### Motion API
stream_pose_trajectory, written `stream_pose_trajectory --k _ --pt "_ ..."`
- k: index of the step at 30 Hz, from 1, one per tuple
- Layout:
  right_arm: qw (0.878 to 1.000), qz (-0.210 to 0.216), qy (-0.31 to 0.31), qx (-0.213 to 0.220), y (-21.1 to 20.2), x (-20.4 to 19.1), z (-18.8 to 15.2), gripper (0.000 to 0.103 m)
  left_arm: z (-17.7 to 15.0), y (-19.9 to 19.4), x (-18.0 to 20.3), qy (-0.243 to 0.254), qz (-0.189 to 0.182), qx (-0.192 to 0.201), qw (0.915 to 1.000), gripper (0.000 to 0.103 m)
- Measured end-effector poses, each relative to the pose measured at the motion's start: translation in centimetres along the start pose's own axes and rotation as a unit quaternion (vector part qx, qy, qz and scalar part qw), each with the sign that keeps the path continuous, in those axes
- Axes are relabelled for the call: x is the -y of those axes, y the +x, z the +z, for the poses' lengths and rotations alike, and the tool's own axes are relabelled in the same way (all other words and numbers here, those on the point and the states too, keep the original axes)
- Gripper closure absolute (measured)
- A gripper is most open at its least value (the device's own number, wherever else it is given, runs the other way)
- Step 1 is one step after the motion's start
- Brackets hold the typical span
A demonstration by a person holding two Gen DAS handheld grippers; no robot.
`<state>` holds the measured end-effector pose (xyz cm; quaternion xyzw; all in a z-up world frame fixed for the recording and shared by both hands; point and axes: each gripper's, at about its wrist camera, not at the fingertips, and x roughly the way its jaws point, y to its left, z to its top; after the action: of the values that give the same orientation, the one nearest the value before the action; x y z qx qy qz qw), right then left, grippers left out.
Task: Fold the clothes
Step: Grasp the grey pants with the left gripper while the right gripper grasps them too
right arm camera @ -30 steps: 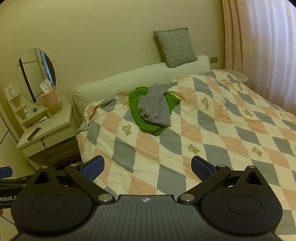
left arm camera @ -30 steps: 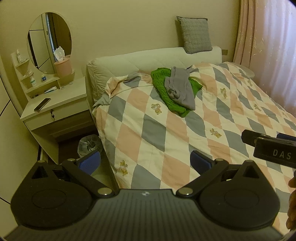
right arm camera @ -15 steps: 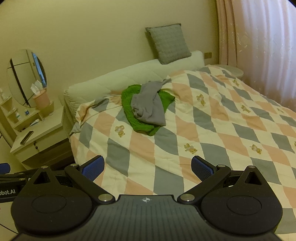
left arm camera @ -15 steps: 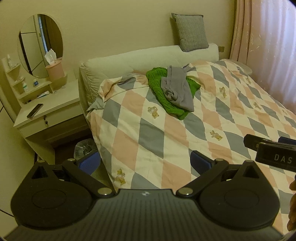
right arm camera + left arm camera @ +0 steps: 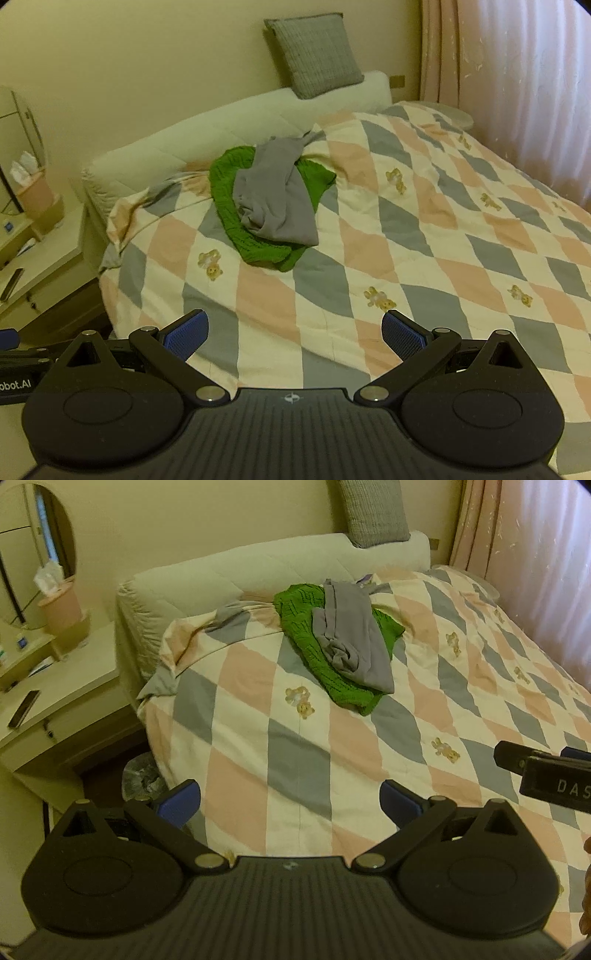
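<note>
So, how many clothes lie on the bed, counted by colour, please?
Green: 1, the knitted sweater on the quilt.
Grey: 1, the grey garment crumpled on top of the sweater.
Total: 2 clothes that I can see, both unfolded, near the headboard.

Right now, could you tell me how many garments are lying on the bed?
2. A green knit sweater lies crumpled on the quilt near the headboard, and a grey garment lies on top of it. More could be hidden underneath.
</note>
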<state>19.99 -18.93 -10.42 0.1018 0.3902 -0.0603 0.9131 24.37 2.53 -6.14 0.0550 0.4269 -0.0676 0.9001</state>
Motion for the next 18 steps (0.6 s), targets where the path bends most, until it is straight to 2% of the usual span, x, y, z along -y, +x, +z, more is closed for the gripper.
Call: stream_pose_trajectory --k 10,14,18 --pt "0.999 -0.03 0.019 -0.02 8.7 -3.1 6.1 0.0 7.6 8.4 -3.0 0.034 -0.02 -0.014 0.9991 0.001" --pt "0.999 -0.036 0.024 -0.015 11.9 -3.8 7.7 0.0 9.7 12.0 -3.6 0.047 -0.032 -0.017 0.9982 0.001" --pt "0.998 -0.016 0.068 0.009 14.8 -2.5 8.1 0.0 11.4 16.8 -3.8 0.057 -0.05 -0.058 0.9954 0.001"
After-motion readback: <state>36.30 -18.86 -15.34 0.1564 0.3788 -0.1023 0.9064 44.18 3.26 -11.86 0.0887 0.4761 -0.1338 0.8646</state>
